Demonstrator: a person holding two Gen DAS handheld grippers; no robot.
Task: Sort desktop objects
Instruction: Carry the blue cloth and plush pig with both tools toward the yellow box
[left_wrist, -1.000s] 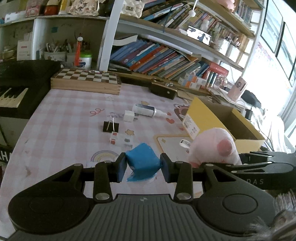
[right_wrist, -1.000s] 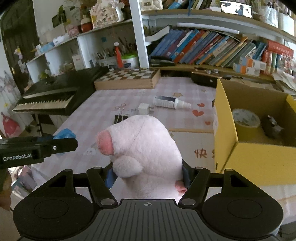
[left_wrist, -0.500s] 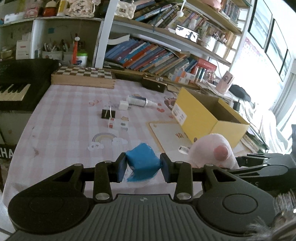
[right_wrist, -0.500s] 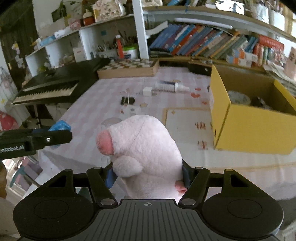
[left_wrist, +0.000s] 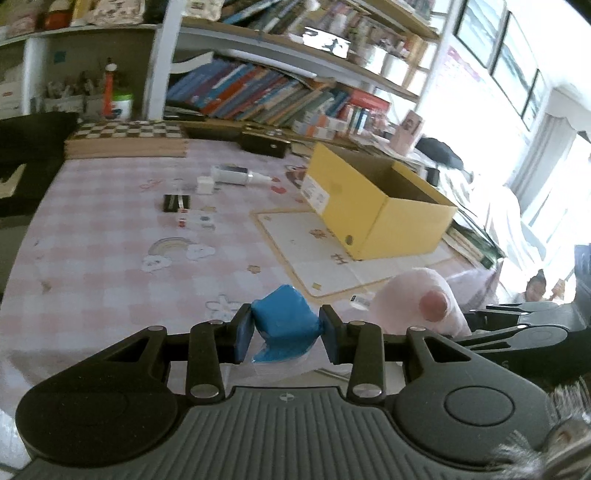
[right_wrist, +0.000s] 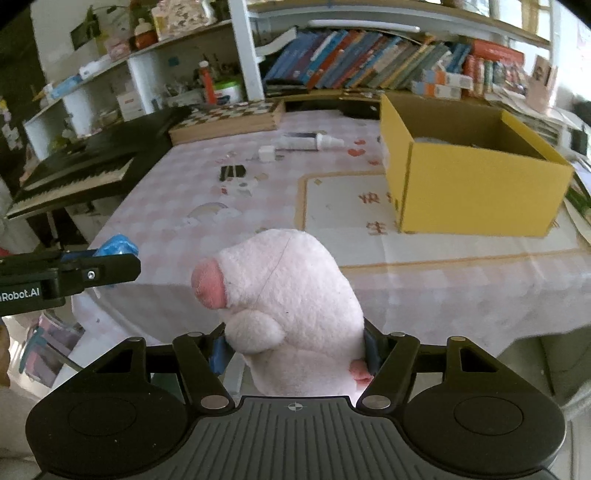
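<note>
Left gripper (left_wrist: 285, 334) clamping blue packet (left_wrist: 284, 324) (possibly plastic-wrapped), yellow box (left_wrist: 373, 206) beyond, pink plush (left_wrist: 417, 306) right.

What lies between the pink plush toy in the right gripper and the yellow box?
Only bare tablecloth and the cream mat lie between plush toy and yellow box, per the right wrist view.

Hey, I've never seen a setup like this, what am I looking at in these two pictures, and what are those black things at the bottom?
Those are two hand-held grippers, each carrying a camera that looks out along its fingers. One picture comes from the left gripper, shut on a blue packet. The other comes from the right gripper, shut on a pink plush. Ahead is a table with a checked cloth, bearing a yellow box, a white bottle, a binder clip and a chessboard.
</note>
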